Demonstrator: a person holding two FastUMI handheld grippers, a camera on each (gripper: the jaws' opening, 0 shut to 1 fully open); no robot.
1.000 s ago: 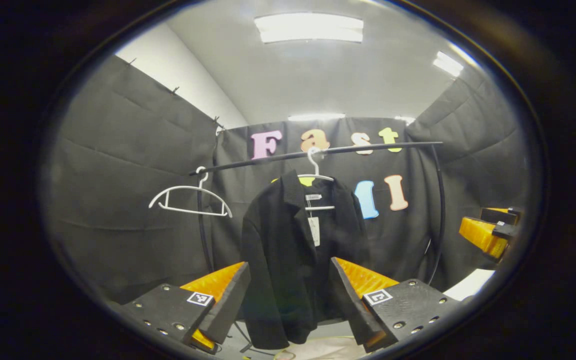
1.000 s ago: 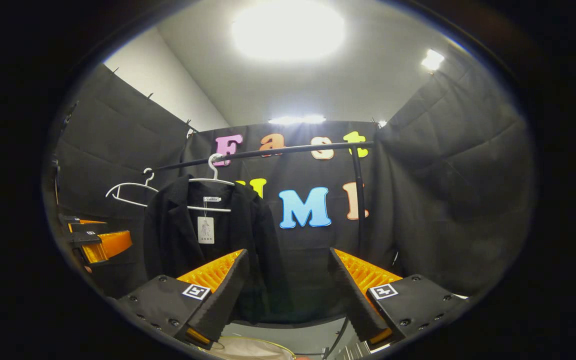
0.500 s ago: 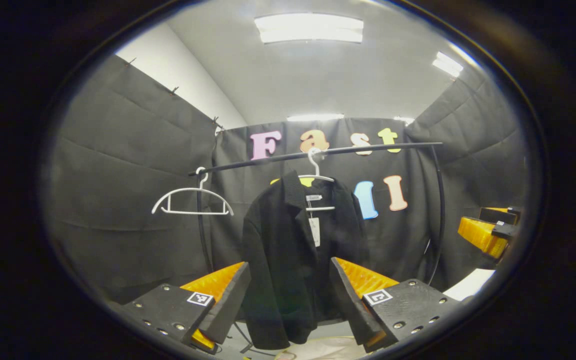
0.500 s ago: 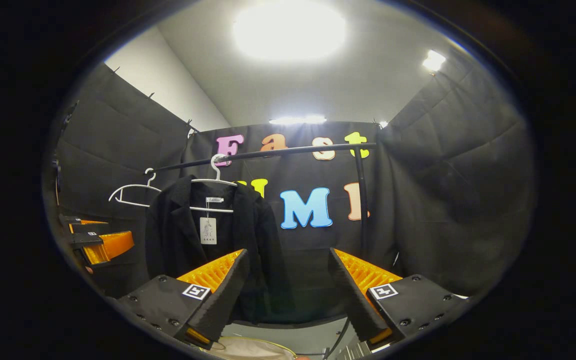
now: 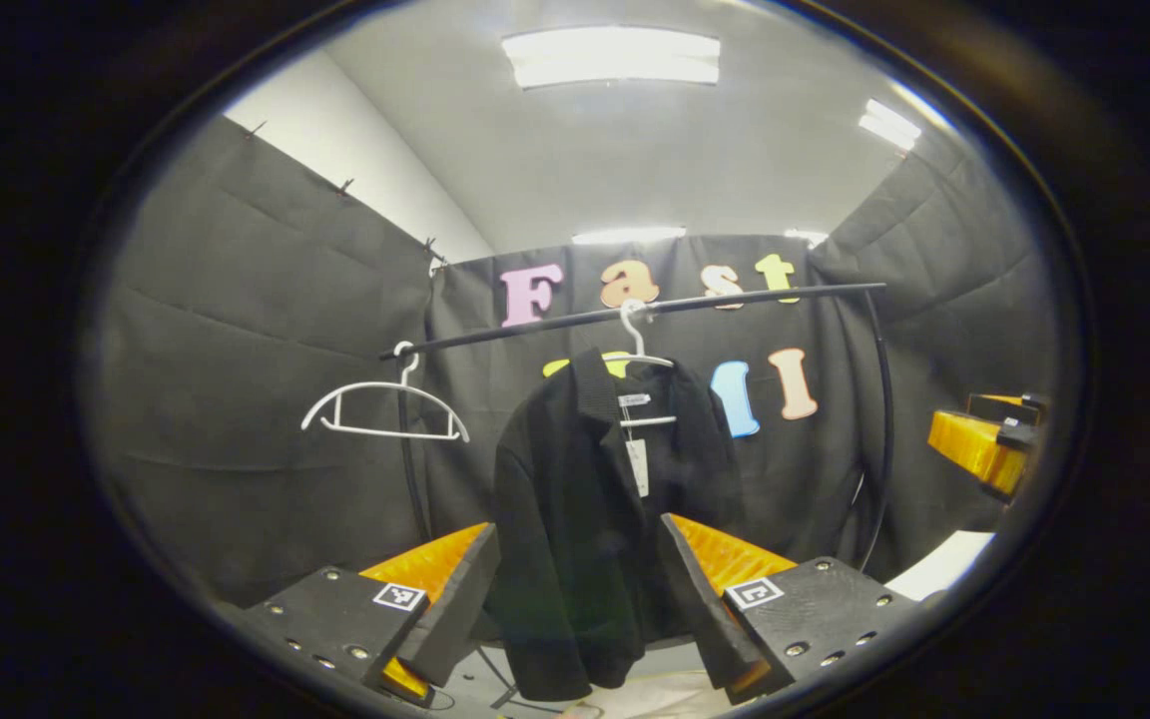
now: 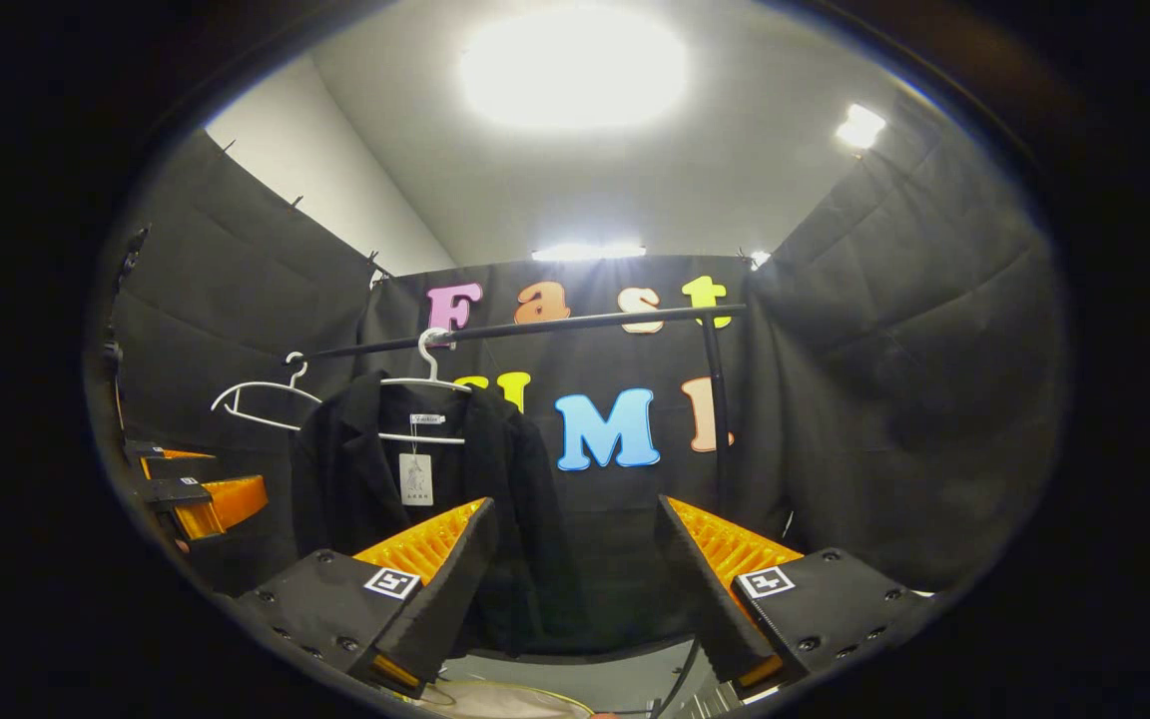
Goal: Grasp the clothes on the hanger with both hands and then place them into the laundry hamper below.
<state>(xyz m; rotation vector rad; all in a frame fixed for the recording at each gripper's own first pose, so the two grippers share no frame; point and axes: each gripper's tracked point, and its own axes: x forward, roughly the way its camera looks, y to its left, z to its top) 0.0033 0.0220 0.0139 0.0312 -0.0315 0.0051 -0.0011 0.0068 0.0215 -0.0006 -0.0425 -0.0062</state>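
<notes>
Your left tool (image 5: 575,559) has its fingers spread apart, clamping nothing. The black jacket (image 5: 585,519) hangs ahead of it, framed between the fingers, on a white hanger (image 5: 635,345) hooked over the rail (image 5: 635,312). Your right tool (image 6: 575,559) also stands apart and empty; the jacket (image 6: 415,499) hangs ahead and to its left. An empty hanger (image 5: 385,404) hangs left of the jacket.

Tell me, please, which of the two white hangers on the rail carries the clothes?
The hanger nearer the middle of the rail carries the black jacket. The other hanger, at the rail's end beside the upright post, hangs bare.
</notes>
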